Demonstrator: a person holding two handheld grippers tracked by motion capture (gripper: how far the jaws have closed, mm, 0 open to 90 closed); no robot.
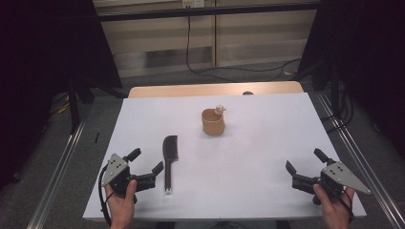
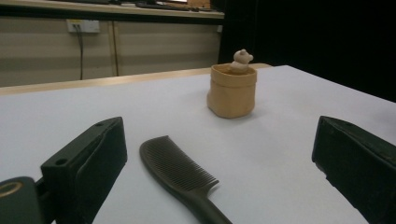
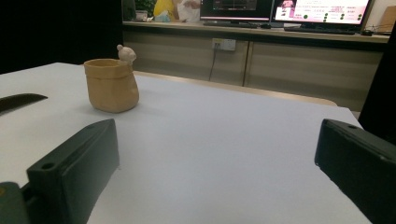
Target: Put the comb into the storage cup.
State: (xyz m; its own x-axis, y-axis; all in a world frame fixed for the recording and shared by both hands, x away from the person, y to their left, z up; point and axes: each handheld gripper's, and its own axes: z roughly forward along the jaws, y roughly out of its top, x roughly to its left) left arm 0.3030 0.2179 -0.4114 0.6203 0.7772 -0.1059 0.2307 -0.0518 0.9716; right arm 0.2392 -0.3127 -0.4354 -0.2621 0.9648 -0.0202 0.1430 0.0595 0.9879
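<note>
A black comb (image 1: 169, 160) lies on the white table, teeth end away from me, handle toward the front edge; the left gripper view has the comb (image 2: 180, 175) running between its jaws. A tan cup (image 1: 213, 121) with a small bear figure on its rim stands upright at the table's middle, also seen as the cup (image 2: 232, 89) and the cup (image 3: 111, 84). My left gripper (image 1: 145, 161) rests open at the front left, just left of the comb. My right gripper (image 1: 303, 163) is open at the front right, holding nothing.
The white table top (image 1: 258, 143) sits on a wooden table whose far edge (image 1: 215, 89) shows behind it. Metal rails (image 1: 62, 162) run along both sides on the floor. Black curtains flank the area. Cabinets and monitors (image 3: 322, 11) stand beyond.
</note>
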